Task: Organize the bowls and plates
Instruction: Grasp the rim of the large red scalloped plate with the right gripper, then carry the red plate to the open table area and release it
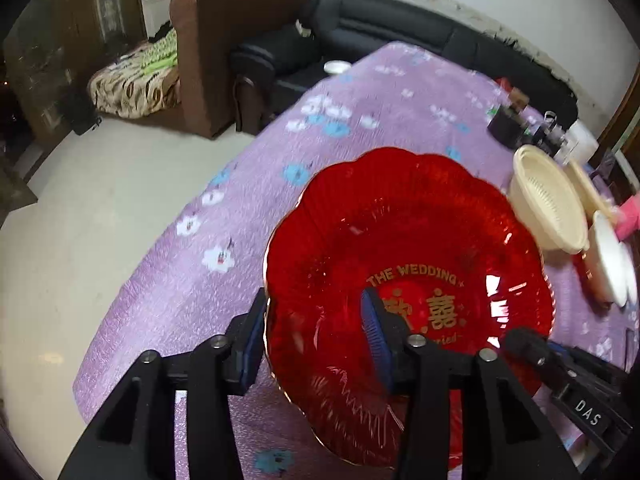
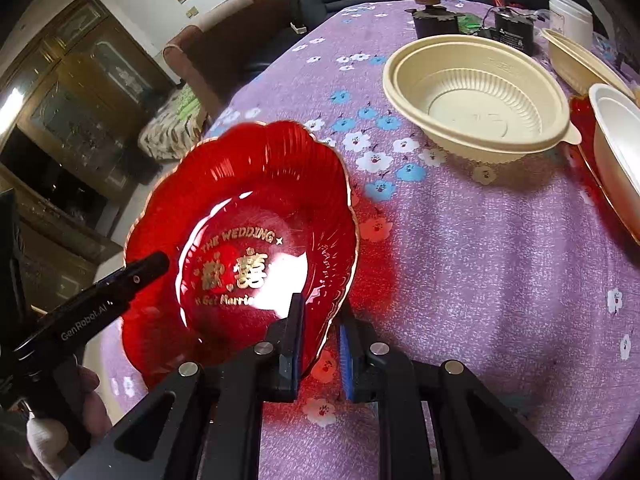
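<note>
- Red scalloped plate (image 2: 240, 240), gold-lettered, tilted, its far edge up off the purple flowered cloth (image 2: 480, 280), near the table's left edge.
- Pinched on two sides of the rim: right gripper (image 2: 320, 348) clenched on the plate's right rim, one pad inside, one outside.
- Left gripper (image 1: 316, 340) astride the opposite rim, inner finger (image 1: 376, 336) over the plate's well, outer finger at the scalloped edge; looks to be grasping the rim, though pad contact not fully clear.
- Plate thus slung between both claws, neither hand nearer.
- Beyond and to the right, well apart: cream ribbed bowl (image 2: 476, 96), then a white bowl (image 2: 616, 140) resting on a second red plate (image 2: 580, 120).
- Likely destination that way, so the carry should run rightward and away, keeping the plate level between the two grips.
</note>
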`<action>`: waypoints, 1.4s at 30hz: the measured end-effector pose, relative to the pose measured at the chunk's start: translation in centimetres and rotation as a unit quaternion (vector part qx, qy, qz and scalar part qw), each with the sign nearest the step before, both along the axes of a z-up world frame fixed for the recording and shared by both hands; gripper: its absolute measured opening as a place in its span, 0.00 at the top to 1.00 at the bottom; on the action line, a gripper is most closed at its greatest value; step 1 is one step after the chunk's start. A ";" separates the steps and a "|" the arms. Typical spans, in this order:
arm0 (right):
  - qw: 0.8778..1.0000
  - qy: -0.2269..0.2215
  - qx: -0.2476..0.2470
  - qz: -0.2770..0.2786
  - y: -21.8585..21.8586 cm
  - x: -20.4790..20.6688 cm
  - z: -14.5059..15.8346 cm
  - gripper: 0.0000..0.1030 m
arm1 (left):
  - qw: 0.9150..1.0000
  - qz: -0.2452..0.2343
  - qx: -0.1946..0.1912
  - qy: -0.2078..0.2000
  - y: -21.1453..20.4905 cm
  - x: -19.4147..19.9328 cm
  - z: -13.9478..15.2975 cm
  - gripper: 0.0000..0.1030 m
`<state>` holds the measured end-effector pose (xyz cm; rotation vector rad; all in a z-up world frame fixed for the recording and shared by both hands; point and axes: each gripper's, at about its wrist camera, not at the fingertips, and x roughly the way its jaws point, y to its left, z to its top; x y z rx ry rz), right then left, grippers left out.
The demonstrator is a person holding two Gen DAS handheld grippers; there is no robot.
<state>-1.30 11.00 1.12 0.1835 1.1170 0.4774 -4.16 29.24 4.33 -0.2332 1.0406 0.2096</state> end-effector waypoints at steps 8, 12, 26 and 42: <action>0.999 -0.049 0.018 -0.012 -1.3 -1.8 2.1 0.59 | 0.996 0.064 -0.007 -0.061 2.7 -5.2 4.4 0.26; 0.995 -0.100 0.011 -0.023 -3.3 -4.4 3.7 0.55 | 0.990 0.092 -0.043 -0.103 2.6 -8.6 6.5 0.23; 0.967 -0.179 -0.041 -0.174 -17.8 -8.5 4.9 0.47 | 0.985 -0.031 -0.093 -0.145 -8.4 -9.3 8.3 0.16; 0.976 -0.150 0.017 -0.160 -18.4 1.7 4.9 0.45 | 0.989 -0.055 -0.070 -0.119 -9.3 -4.8 6.3 0.16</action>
